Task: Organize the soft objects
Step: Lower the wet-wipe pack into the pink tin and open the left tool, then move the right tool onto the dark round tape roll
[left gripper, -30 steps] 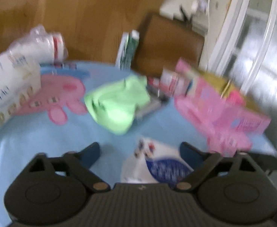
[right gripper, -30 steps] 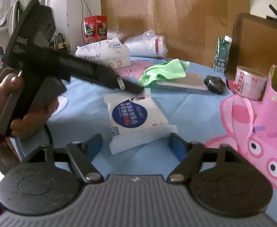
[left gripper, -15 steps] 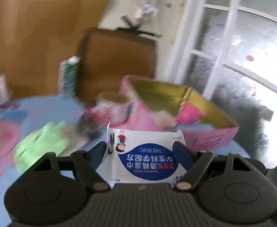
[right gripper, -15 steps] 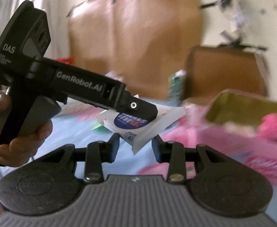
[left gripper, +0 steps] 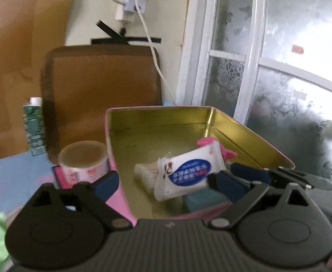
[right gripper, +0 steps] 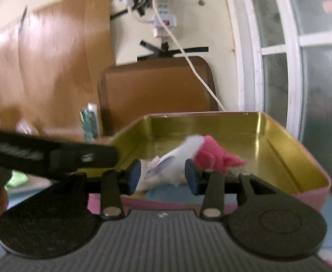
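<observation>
Window [left gripper: 279, 72] behind tin [left gripper: 245, 127], chair [left gripper: 102, 86] alongside

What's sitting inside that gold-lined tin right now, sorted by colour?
White wipes pack: 1
Pink fuzzy item: 1
Pale fluffy item: 1
Blue item: 1
Total in the tin: 4

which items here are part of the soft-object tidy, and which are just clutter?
In play: wipes pack over the tin; pink cloth inside it; left tongs opening, clear of the pack; right tongs opening.

Clutter: carton, tape roll, chair back.
</observation>
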### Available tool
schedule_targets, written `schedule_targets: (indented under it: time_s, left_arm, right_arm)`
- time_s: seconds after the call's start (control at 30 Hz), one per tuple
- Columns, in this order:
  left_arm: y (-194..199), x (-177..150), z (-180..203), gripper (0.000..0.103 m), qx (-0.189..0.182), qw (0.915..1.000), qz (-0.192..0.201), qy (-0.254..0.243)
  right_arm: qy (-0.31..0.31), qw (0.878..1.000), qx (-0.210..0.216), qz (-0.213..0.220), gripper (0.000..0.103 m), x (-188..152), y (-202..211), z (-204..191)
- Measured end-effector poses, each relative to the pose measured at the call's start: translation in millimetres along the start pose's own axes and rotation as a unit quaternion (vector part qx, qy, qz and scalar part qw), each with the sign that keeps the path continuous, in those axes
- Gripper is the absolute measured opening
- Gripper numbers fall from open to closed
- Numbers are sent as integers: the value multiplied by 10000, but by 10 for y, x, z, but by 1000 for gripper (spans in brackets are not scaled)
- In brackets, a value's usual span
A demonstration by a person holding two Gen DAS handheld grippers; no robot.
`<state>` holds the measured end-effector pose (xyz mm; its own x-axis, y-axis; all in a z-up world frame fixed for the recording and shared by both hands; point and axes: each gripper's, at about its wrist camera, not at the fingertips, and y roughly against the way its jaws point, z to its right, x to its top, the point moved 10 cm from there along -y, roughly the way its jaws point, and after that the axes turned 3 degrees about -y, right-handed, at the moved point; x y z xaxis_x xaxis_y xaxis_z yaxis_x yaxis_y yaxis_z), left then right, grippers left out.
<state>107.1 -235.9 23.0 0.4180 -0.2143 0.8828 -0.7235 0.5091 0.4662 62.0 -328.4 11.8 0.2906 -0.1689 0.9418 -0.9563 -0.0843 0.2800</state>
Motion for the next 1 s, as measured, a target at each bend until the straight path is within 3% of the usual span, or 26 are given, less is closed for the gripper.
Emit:
schedule_targets:
  time_s: [0.17,0.3,0.5,0.63,0.73,0.87,1.0]
  left_arm:
    - [551,-270,-438,97,241,9988,247,338]
    - [997,-606,-1103,97,899,9907,321,971]
    - [1618,-1240,-2154,97,2066,9567,197,2040]
    - [1792,-1430,-2383,97,2281,9448,274,2335]
    - [1825,-1391,-2345,98,2212,9483,466,2226]
    - [1801,-1307,-2115,100,2248,9607,561,1529]
    - [1746,-1248,-1953,100,2250,9662,572,1122]
  right_arm:
    - [-30,9992,59,403,46,-13,199,-103]
    - [-88,9973,584,435,46,33,210,-450]
    - [298,9866,1607,-3,46,-96,81,-1277]
    - [651,9825,1704,-380,46,-228,-255,-1697]
    - [515,9836,1546,-769,46,-262,-647,-1785]
    - [277,9862,1152,-1158,48,-307,-1078,-1755]
    - [234,9857,903,-1406,61,-426,-1322,-1722]
